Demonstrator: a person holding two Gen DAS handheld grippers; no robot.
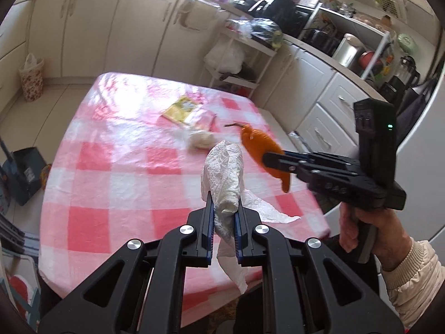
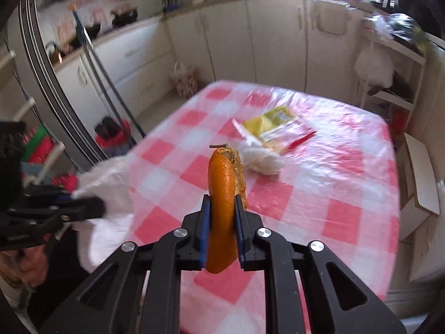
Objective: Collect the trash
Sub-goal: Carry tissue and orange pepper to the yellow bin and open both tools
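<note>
My left gripper (image 1: pixel 224 208) is shut on a crumpled white paper towel (image 1: pixel 224 172) and holds it above the near edge of the pink checked table (image 1: pixel 116 183). My right gripper (image 2: pixel 222 208) is shut on an orange peel (image 2: pixel 224 192), lifted above the table (image 2: pixel 319 194). The right gripper also shows in the left wrist view (image 1: pixel 267 160) with the peel (image 1: pixel 258 144). The left gripper with the towel (image 2: pixel 105 186) shows at the left of the right wrist view. A small white wad (image 1: pixel 201 139) (image 2: pixel 260 158) and a yellow packet (image 1: pixel 180 108) (image 2: pixel 274 126) lie on the table.
White kitchen cabinets (image 1: pixel 91 27) run behind the table. A patterned bin with a bag (image 1: pixel 31 79) stands on the floor at far left. A white shelf rack with bags (image 1: pixel 239 55) stands past the table. A dustpan (image 1: pixel 23 172) and red bucket (image 2: pixel 114 139) sit on the floor.
</note>
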